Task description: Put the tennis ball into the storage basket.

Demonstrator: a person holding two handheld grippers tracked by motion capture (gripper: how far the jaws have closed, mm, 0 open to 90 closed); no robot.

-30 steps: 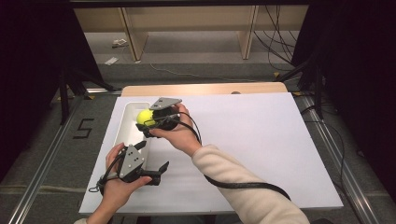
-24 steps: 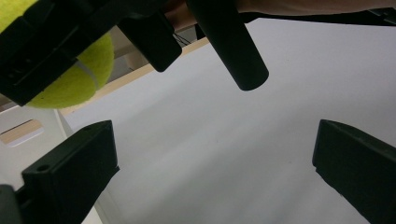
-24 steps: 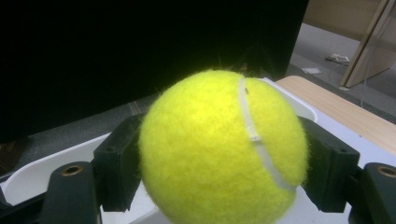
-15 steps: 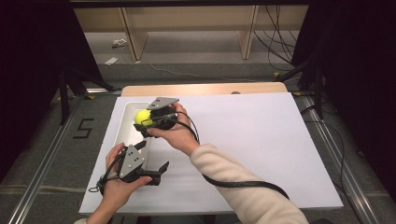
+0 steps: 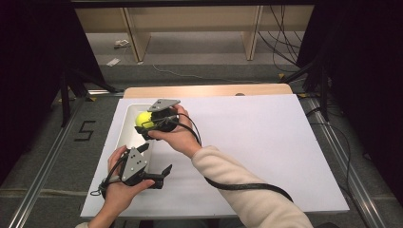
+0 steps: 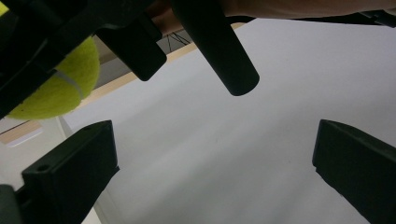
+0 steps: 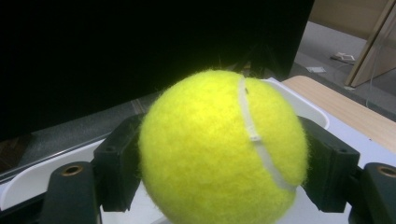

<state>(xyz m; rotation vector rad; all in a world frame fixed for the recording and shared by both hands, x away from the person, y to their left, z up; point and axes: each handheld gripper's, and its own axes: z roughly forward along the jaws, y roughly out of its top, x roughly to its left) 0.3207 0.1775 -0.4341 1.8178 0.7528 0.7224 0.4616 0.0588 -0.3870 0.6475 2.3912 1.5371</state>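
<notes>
Right now your right gripper has its jaws pinching the tennis ball from both sides, and the ball hangs directly above the white tray at the table's left edge. So the likely drop runs straight down. Your left gripper, jaws spread and empty, sits nearer you, beside the tray's near end.

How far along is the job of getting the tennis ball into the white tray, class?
Done: the tennis ball is picked up, clamped in the right claw. In hand: that claw holds it above the white tray at the table's left edge. Left: opening the claw to drop the ball in. The left claw is open, holding nothing, nearer the person.
</notes>
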